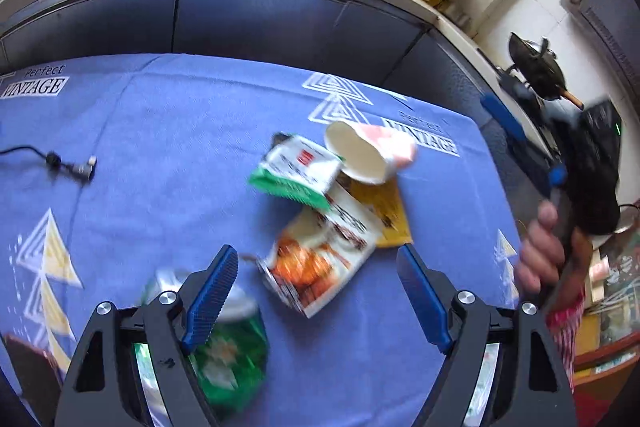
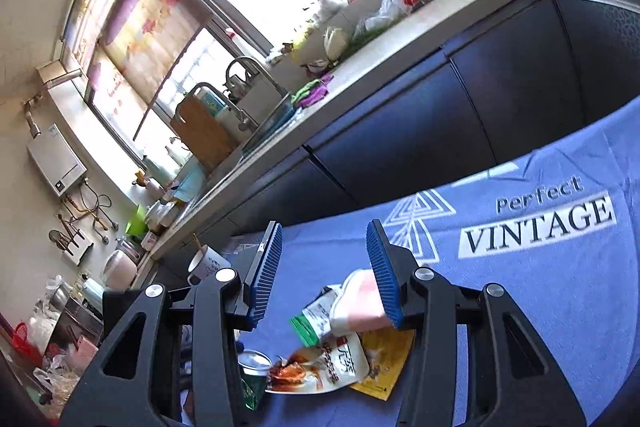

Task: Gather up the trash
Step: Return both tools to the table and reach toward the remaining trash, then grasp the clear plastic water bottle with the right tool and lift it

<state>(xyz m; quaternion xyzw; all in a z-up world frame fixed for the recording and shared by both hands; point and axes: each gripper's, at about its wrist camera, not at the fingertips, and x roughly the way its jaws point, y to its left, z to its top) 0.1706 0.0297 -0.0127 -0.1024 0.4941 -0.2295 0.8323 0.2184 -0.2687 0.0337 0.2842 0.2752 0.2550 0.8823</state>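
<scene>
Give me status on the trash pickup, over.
Left gripper open above the wrapper pile, empty. Right gripper open, empty, raised off the cloth. Paper cup, snack wrappers, green can not yet collected. Nothing blocking.

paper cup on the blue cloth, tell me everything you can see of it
The paper cup lies on its side on the blue tablecloth, at the far end of the trash pile. It looks like thin paper: plain white inside, white outside with a pink or salmon print. Its open mouth, slightly squashed to an oval, faces the left wrist camera and looks empty. It rests partly on the yellow packet, and the green-edged white sachet lies against its rim. In the right wrist view it appears behind one blue finger; neither gripper holds it.
</scene>
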